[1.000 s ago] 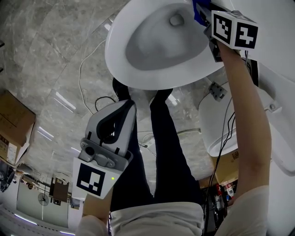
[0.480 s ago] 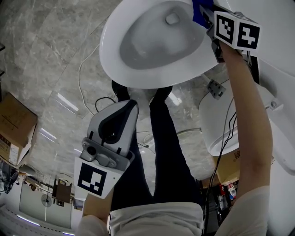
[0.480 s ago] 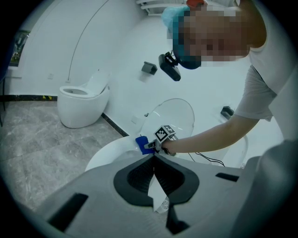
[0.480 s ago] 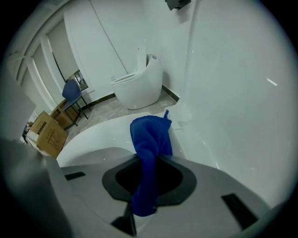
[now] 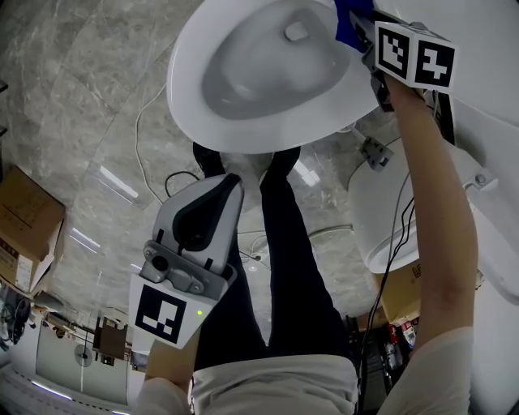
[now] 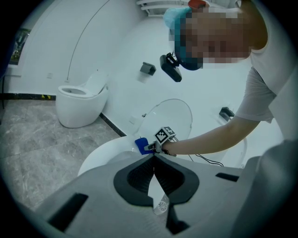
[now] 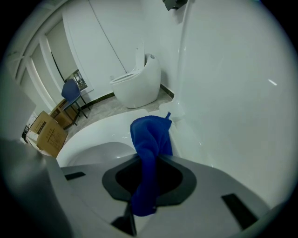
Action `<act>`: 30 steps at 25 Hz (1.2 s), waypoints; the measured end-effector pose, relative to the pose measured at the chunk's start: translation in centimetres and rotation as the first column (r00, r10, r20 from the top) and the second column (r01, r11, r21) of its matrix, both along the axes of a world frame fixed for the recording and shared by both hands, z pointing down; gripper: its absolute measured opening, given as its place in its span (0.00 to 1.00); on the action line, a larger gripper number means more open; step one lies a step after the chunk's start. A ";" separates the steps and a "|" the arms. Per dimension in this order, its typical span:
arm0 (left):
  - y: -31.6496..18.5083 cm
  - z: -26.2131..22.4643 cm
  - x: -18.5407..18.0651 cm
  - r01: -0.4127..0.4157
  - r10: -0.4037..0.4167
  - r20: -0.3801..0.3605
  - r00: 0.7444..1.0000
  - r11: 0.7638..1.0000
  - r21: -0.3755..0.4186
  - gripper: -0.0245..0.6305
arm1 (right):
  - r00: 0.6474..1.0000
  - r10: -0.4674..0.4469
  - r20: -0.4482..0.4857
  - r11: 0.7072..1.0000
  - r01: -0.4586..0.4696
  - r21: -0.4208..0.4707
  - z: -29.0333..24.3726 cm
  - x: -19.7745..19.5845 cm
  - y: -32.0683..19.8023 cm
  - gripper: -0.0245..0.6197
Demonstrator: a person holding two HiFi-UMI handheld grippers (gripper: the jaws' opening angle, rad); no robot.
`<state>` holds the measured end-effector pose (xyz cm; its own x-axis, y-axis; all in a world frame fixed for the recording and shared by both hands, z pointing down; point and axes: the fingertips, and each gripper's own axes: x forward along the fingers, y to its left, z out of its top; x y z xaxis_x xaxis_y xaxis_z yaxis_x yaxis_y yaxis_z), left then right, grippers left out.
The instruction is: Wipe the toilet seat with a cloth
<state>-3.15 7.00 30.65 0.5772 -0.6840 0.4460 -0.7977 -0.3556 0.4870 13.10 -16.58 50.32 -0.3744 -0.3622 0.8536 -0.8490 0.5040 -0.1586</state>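
Observation:
The white toilet seat fills the top of the head view, with its lid raised against the wall. My right gripper is shut on a blue cloth at the seat's back right rim. In the right gripper view the cloth hangs bunched between the jaws, just above the seat rim. My left gripper is held low over the floor, well clear of the seat. Its jaws meet at the tips with nothing between them, and the cloth lies beyond them.
A second white toilet stands to the right, also seen as the toilet along the wall. A cardboard box sits at the left on the marble floor, and a thin cable loops beside the bowl. The person's dark legs stand below the seat.
The toilet seat has drifted a little left and up in the head view. My right gripper keeps the cloth at the back right rim. The left gripper has barely moved.

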 end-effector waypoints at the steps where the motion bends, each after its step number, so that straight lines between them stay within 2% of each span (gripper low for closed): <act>1: 0.0 0.0 0.1 -0.001 0.001 0.001 1.000 1.000 0.001 0.04 | 1.000 -0.001 -0.002 1.000 0.001 0.000 0.0 0.1 0.1 0.12; 30: 1.7 -0.6 3.3 -0.058 0.058 0.009 0.998 0.998 0.022 0.04 | 1.000 0.004 -0.024 1.000 -0.004 0.003 -0.3 4.6 4.6 0.12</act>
